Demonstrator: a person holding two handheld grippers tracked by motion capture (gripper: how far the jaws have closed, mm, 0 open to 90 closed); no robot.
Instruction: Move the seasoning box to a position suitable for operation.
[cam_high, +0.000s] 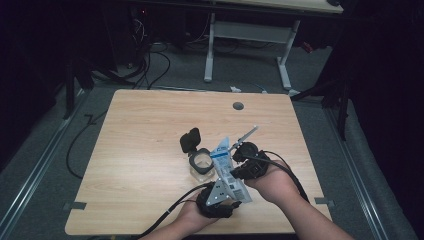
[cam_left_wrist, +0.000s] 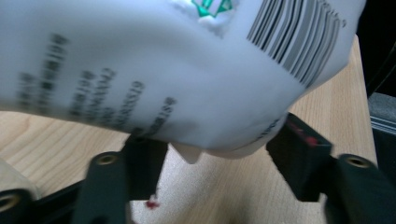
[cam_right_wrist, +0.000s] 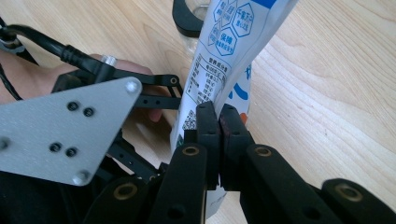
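A white pouch (cam_high: 227, 170) with blue print and a barcode stands tilted between both grippers at the table's near middle. My right gripper (cam_high: 234, 167) is shut on the pouch's side edge; in the right gripper view its jaws (cam_right_wrist: 219, 114) pinch the film of the pouch (cam_right_wrist: 229, 51). My left gripper (cam_high: 232, 194) sits at the pouch's lower end. In the left gripper view the bulging bottom of the pouch (cam_left_wrist: 163, 60) fills the gap of the left gripper (cam_left_wrist: 215, 140), and both pads touch it. Its grey plate (cam_right_wrist: 60, 135) lies beside my right jaws.
A small glass jar (cam_high: 202, 162) with its black hinged lid (cam_high: 191, 140) thrown open stands just left of the pouch on the wooden table (cam_high: 140, 130). A thin pale stick (cam_high: 248, 133) lies behind my right hand. A round grommet (cam_high: 238, 106) sits near the far edge.
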